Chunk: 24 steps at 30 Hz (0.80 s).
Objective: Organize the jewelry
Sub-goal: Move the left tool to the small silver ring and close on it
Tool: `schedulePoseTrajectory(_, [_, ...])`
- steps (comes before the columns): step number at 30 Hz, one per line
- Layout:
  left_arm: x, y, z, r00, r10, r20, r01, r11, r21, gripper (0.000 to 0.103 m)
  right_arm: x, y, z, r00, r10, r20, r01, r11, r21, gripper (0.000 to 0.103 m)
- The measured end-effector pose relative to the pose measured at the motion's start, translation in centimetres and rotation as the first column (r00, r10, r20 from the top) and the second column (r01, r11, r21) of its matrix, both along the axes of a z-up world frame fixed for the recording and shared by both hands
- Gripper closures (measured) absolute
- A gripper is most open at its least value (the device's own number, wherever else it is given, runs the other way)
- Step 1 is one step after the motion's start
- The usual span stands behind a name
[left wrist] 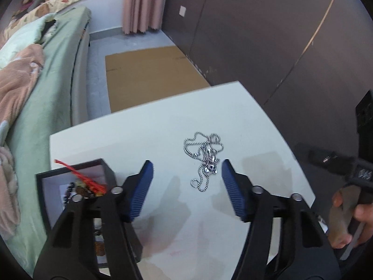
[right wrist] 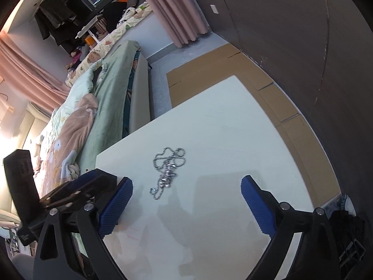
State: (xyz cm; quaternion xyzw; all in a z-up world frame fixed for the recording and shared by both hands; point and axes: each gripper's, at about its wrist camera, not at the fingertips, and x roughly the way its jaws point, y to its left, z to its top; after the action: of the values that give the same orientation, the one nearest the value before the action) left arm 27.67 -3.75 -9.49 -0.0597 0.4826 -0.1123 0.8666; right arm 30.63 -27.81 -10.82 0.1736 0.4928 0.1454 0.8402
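A silver chain necklace with a pendant (left wrist: 206, 158) lies bunched on the white table (left wrist: 151, 128); it also shows in the right wrist view (right wrist: 166, 170). My left gripper (left wrist: 187, 165) is open and empty, its fingertips just short of the necklace, which lies nearer the right finger. My right gripper (right wrist: 186, 184) is open and empty, hovering above the table behind the necklace. A black jewelry box (left wrist: 74, 184) with a white lining stands at the table's left edge and holds a beaded bracelet with a red tassel (left wrist: 87, 180).
A bed with green and pink bedding (left wrist: 35, 93) runs along the left of the table. Flat cardboard (left wrist: 149, 77) lies on the floor beyond the table. A dark wall (left wrist: 279, 35) stands to the right. The other gripper and a hand (left wrist: 349, 210) show at the right edge.
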Motion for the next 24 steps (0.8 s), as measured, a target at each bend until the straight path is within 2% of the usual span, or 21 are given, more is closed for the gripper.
schedulePoseTrajectory(5, [0.6, -1.2, -1.8, 0.999, -0.013, -0.052, 0.015, 0.999, 0.031, 0.063, 0.1, -1.3, -0.1, 1.0, 0.002, 0.001, -0.002, 1.0, 0.008, 0.011])
schedulePoseTrajectory(15, [1.3, -3.5, -4.8, 0.993, -0.044, -0.112, 0.056, 0.993, 0.107, 0.066, 0.3, -2.5, -0.5, 1.0, 0.015, 0.001, -0.015, 1.0, 0.013, 0.011])
schedulePoseTrajectory(19, [1.5, -3.6, -5.9, 0.991, -0.027, -0.128, 0.045, 0.989, 0.139, 0.071, 0.4, -2.5, -0.6, 1.0, 0.021, -0.002, -0.021, 1.0, 0.012, 0.011])
schedulePoseTrajectory(24, [1.7, -3.6, -6.4, 0.993, -0.009, -0.118, 0.027, 0.989, 0.148, 0.072, 0.5, -2.1, -0.6, 0.999, 0.033, 0.002, -0.033, 0.999, 0.01, 0.011])
